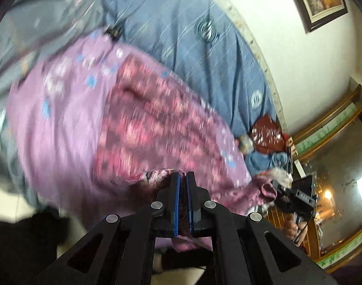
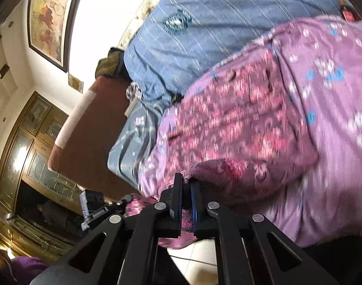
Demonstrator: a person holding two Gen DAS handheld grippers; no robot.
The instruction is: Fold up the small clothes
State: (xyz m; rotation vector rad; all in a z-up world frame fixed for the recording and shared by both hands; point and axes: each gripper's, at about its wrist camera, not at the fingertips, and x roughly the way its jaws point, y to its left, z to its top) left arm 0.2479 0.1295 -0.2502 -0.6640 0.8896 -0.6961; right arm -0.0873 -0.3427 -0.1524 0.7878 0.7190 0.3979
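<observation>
While both claws pinch the near hem of the garment (image 1: 138,128), you have it draped out over the bed (image 1: 188,47), its far part lying on the blue quilt and the near edge lifted off it. Your left claw (image 1: 183,178) is closed to a thin slit with the patterned pink cloth clamped between its blue pads, and your right claw (image 2: 186,185) is likewise nearly shut on the same hem (a thicker bunch of fabric sits in that one). My judgement is that you are mid-fold, carrying this edge across. Keep the two claws level and evenly apart so the hem stays taut, carry it straight toward the far edge, lay it down flat, and only then let go. Both views are blurred, so slowing down would likely help the edges line up.
</observation>
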